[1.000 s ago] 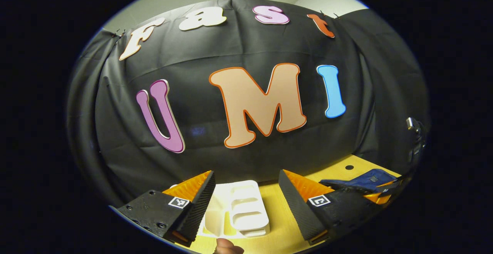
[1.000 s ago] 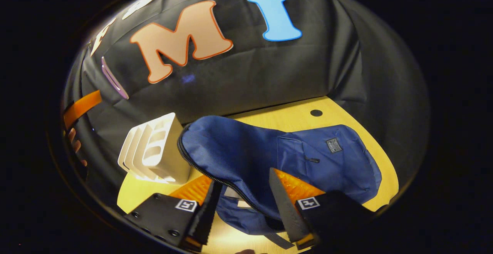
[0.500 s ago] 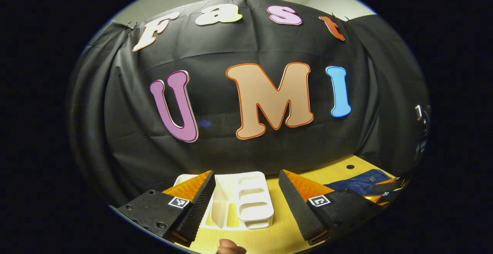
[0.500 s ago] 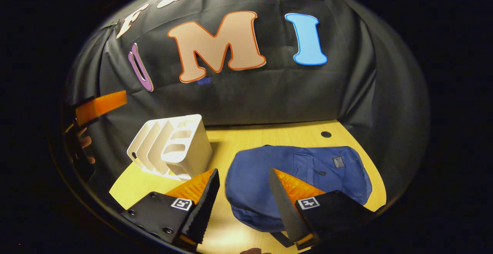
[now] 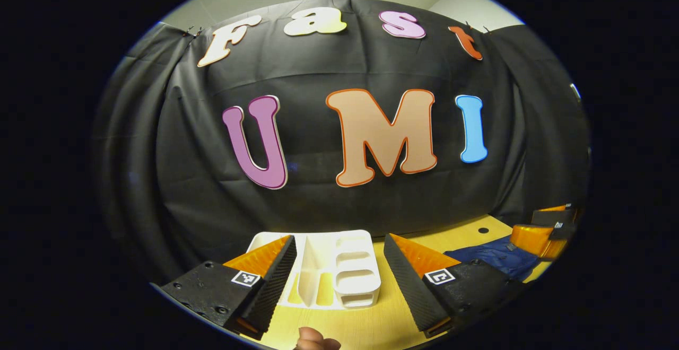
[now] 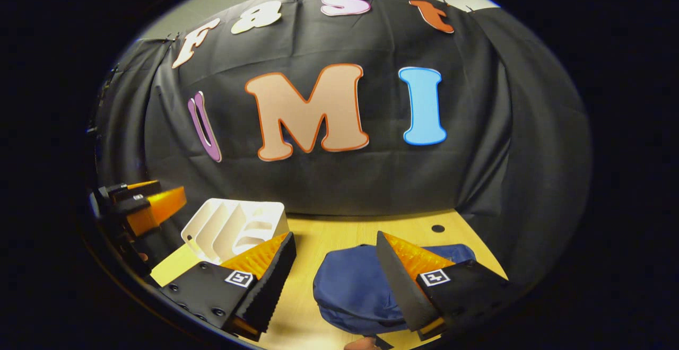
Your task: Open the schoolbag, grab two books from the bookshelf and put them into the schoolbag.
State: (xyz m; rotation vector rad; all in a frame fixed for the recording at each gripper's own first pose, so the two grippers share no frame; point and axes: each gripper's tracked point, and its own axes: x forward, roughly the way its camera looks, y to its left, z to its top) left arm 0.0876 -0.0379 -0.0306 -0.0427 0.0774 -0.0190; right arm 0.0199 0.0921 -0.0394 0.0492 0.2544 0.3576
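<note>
Right gripper [image 6: 334, 286]: raised clear of the schoolbag [image 6: 360, 291], jaws spread wide and holding nothing; a second ago its fingers hung low over the bag's zipper edge, and since then the camera has pulled up and back.
Left gripper [image 5: 339, 281]: jaws wide apart, empty, hovering above the table [image 5: 371, 329] and looking across at the bookshelf [image 5: 334, 270]; little changed over the last second beyond a slight drift.
Schoolbag: lies flat on the table, blue, just right of the bookshelf; in the right gripper view its rounded near end sits between that gripper's fingers, below them.
Bookshelf: white slotted rack near the booth's wall; no book is visible in its slots.
Books: cannot be made out in either view.
Reading: with both grippers withdrawn and empty, the task looks finished or near its end.
</note>
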